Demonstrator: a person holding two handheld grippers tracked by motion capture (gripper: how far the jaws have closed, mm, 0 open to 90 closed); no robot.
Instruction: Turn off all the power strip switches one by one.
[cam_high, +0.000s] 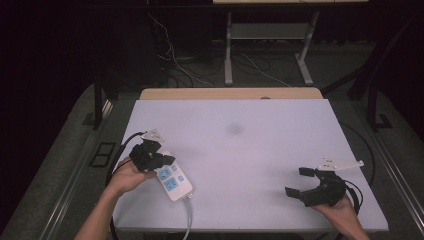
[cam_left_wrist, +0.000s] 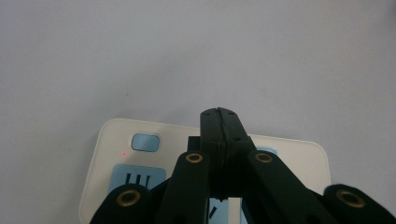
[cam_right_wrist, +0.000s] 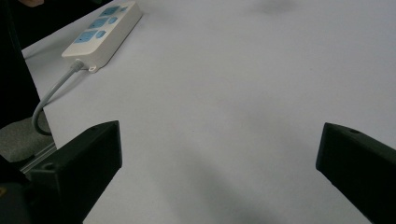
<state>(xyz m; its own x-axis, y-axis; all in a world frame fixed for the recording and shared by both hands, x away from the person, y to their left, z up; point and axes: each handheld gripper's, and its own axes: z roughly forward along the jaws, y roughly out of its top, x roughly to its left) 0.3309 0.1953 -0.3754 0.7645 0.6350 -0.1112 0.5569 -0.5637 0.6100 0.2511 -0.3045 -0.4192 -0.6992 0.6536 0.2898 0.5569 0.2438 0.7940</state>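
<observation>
A white power strip (cam_high: 173, 183) is lying flat near the front left part of the white table (cam_high: 250, 150). Its long axis is running diagonally, from the far left toward the near right, with its grey cord (cam_high: 188, 217) leaving the near end and dropping over the table's front edge. The left gripper (cam_high: 159, 161) is hovering over the strip's far end, jaws pressed together with nothing between them. The right gripper (cam_high: 302, 182) is resting well apart at the front right, jaws spread wide and empty.
</observation>
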